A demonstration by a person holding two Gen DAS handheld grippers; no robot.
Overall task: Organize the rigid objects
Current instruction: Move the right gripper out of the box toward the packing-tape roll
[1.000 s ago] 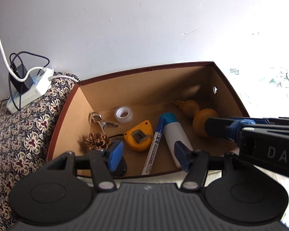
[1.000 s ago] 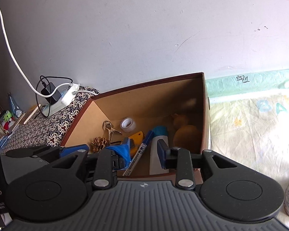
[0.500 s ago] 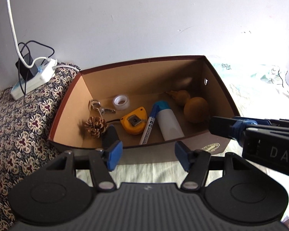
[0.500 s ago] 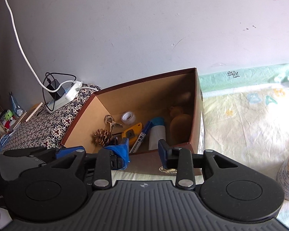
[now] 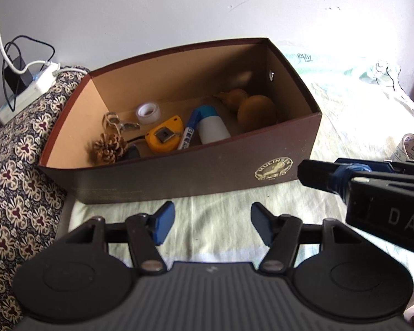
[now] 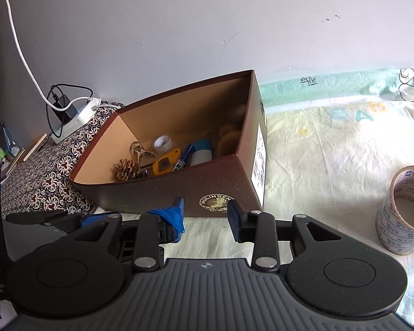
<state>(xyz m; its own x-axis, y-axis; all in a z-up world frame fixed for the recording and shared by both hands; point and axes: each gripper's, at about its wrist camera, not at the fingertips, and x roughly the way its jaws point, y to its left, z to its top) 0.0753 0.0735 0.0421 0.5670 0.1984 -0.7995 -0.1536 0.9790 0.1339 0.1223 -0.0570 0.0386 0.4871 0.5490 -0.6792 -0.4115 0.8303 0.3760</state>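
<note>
Pale printed bedsheet point(image 6: 317, 149) under a plain white wall formed the working surface. Ahead of both sets of fingers stood the open brown box point(image 5: 179, 176), holding a pine cone point(image 5: 109, 147), a metal clip point(image 5: 118, 121), a small tape ring point(image 5: 148, 113), a yellow tape measure point(image 5: 165, 136), a blue marker point(image 5: 190, 132), a white bottle with a blue cap point(image 5: 211, 127) and two brown rounded pieces, possibly gourds point(image 5: 255, 109), though shadow blurred their outline. One item lay outside: a large roll of printed tape point(image 6: 403, 212), upright on the sheet, well off to the right of the right fingers.

The left gripper point(image 5: 211, 226) hovered just short of the box's near wall, its blue pads spread wide with nothing between them. The right gripper point(image 6: 207, 218) was likewise empty, its jaws opening, with only sheet and box front visible in the gap.

The step in hand was judged to be fetching the remaining roll. Done well, the right fingers would swing toward it, open enough to straddle one wall of the roll, and close on the cardboard rim rather than across the whole body, which looked too broad. The carry should clear the box's right wall before release over the bare floor beside the bottle.

Beyond the box, a patterned cushion point(image 5: 16, 165) carried a white power strip point(image 5: 27, 91).
</note>
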